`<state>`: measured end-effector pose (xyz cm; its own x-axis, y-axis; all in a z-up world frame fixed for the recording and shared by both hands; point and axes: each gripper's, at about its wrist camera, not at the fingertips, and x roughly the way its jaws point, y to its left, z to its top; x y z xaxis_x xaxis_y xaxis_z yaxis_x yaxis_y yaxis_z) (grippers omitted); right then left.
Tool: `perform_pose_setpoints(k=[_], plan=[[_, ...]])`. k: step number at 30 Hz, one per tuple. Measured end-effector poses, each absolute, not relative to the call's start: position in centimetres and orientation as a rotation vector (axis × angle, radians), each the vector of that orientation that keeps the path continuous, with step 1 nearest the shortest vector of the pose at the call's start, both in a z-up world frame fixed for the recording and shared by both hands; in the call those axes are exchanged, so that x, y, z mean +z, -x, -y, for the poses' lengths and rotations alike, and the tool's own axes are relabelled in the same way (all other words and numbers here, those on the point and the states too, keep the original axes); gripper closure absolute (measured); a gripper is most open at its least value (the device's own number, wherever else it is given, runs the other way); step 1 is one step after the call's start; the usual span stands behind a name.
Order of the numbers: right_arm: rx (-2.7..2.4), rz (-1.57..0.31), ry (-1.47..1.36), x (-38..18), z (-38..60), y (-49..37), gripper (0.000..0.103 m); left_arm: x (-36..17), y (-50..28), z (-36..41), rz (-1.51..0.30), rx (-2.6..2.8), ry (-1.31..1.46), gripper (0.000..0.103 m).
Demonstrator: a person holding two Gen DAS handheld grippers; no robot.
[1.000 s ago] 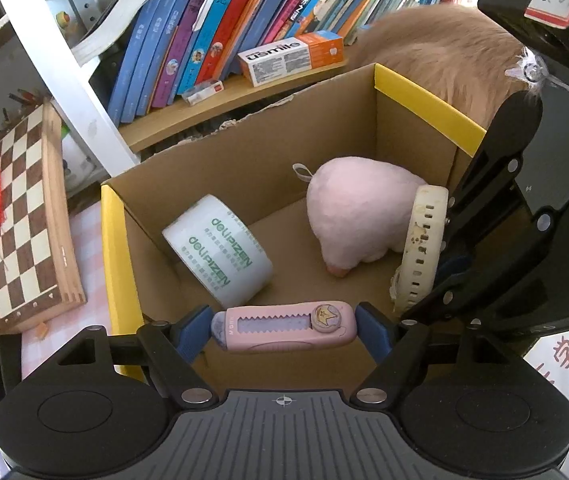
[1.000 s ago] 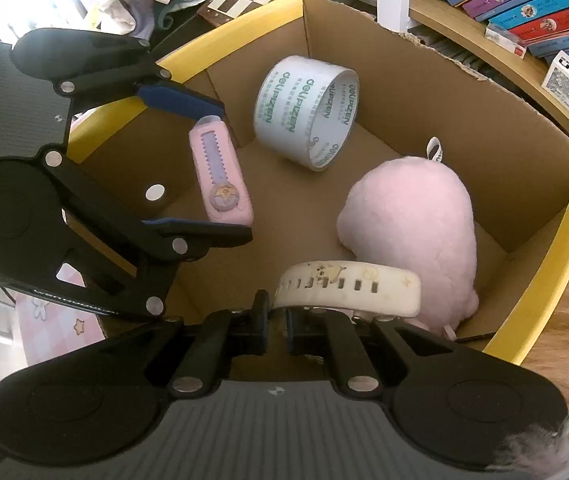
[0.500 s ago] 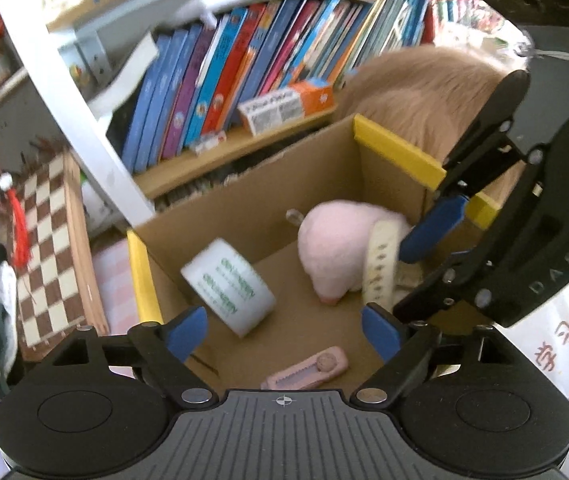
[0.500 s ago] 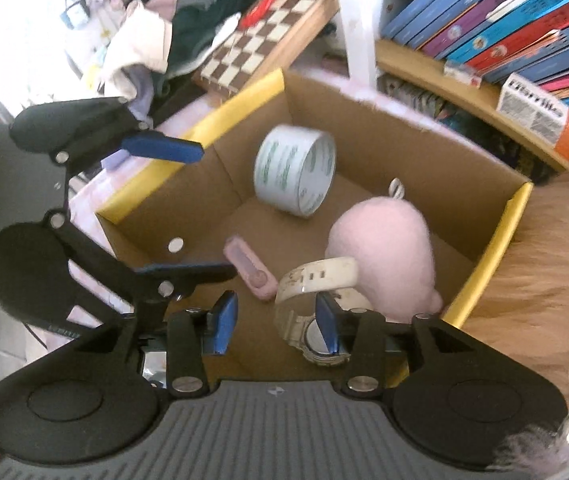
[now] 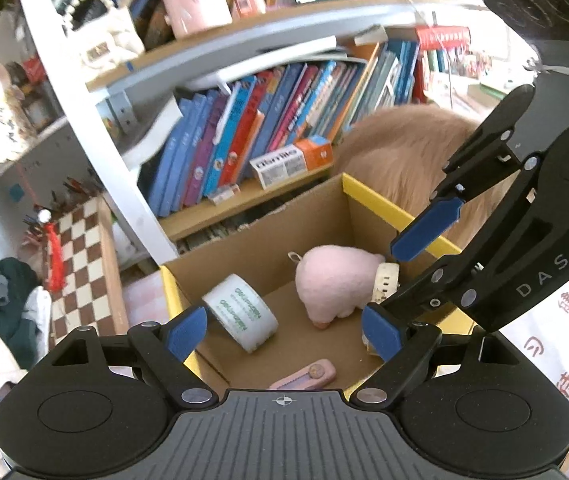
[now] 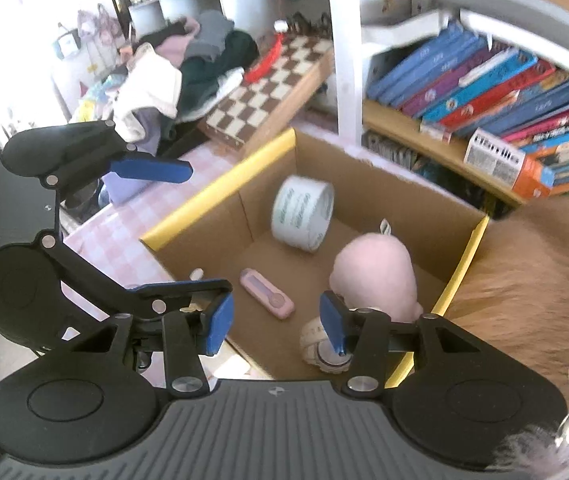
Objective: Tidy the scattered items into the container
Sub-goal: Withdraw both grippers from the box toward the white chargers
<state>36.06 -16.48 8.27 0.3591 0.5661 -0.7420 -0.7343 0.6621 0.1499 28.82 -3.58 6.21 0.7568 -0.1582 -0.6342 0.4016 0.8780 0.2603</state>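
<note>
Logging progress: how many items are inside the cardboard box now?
4. Tape roll at the back, pink plush right, pink utility knife on the floor, watch at the near-right corner. More may be hidden.

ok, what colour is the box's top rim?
Yellow: the cardboard box has a yellow-taped rim over plain brown walls. Clearest in the right wrist view.

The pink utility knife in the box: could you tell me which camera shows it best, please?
The right wrist view: the pink utility knife lies whole on the cardboard box floor. The left wrist view shows only part of it, cut off by the tool body.
</note>
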Motion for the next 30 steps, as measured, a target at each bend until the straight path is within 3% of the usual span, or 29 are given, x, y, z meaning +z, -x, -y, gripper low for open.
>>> perform_pose_setpoints(k=[15, 19, 23, 30], plan=[[0.688, -0.700, 0.167, 10.6, 17.7, -27.1, 0.049, 8.2, -20.8, 0.1, -0.559, -0.240, -0.330, 0.015], [0.628, -0.680, 0.131, 10.4, 18.7, -24.9, 0.049, 8.4, -18.6, -1.0, -0.540, -0.207, -0.302, 0.015], [0.555, -0.644, 0.121, 9.8, 19.2, -22.2, 0.039, 8.1, -16.6, -1.7, -0.517, -0.174, -0.267, 0.012], [0.474, -0.608, 0.165, 7.7, 18.8, -17.6, 0.037, 6.3, -13.7, -2.2, -0.529, -0.151, -0.208, 0.011]])
